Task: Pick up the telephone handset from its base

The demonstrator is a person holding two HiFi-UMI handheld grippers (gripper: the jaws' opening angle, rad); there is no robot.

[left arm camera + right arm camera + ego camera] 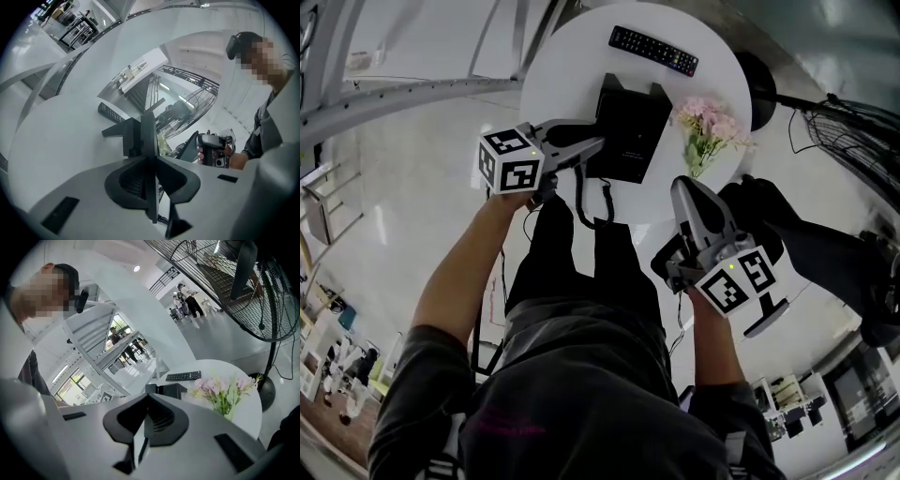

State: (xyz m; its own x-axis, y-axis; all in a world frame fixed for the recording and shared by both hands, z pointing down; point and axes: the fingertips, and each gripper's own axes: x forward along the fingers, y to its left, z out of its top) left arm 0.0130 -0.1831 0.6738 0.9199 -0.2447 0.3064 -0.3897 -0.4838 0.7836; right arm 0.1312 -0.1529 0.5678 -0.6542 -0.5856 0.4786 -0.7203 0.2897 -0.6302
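The black telephone base (636, 131) stands in the middle of a round white table (572, 56). Its handset (607, 103) lies along the base's left side, and a coiled cord (586, 202) hangs off the table's front edge. My left gripper (598, 148) reaches in from the left, its jaws closed on the handset. In the left gripper view the handset (143, 131) is a thin black slab pinched between the pads of the left gripper (151, 164). My right gripper (682, 186) hangs shut and empty off the table's near right edge; its view shows the base (168, 390) ahead of the right gripper (146, 420).
A black remote (654, 50) lies at the table's far side. Pink flowers (705, 131) stand just right of the base. A standing fan (262, 296) is beyond the table on the right. The person's legs are under the table's near edge.
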